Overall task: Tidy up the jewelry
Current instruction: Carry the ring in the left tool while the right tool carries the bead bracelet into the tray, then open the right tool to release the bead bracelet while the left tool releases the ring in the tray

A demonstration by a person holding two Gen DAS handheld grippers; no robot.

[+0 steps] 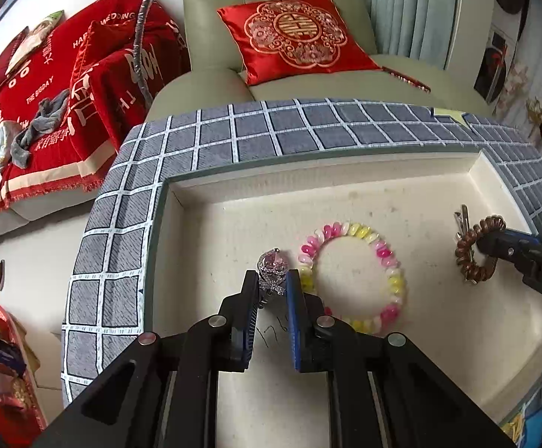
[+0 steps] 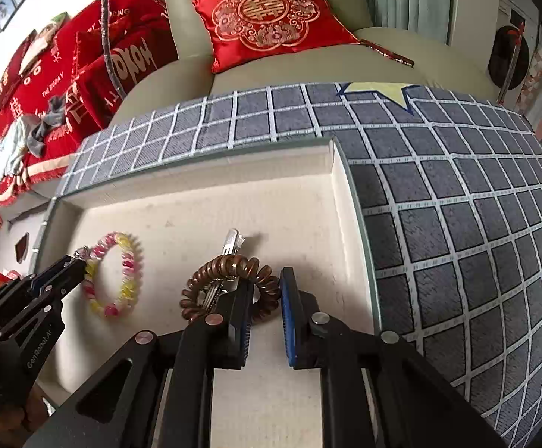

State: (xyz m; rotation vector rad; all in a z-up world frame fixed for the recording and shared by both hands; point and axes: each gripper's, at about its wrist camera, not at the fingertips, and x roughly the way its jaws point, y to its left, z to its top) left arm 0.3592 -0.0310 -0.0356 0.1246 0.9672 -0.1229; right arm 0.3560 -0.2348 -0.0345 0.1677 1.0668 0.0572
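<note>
1. In the cream tray (image 1: 345,171) on the checked surface (image 1: 181,149), the left tool (image 1: 273,280) is pinching a pink-stoned ring (image 1: 271,267) between its pads, jaws nearly shut on it.
2. The bead bracelet (image 1: 353,276) is lying flat just right of that ring, touching the tool's right finger.
3. The right tool (image 2: 267,287) is gripping a brown coil tie (image 2: 229,283) by its right-hand rim, a metal clip (image 2: 231,242) threaded through the coil and pointing away from the tool.
4. Both tools are pitching steeply down into the tray, side by side; each load looks ready to be set down there.
</note>
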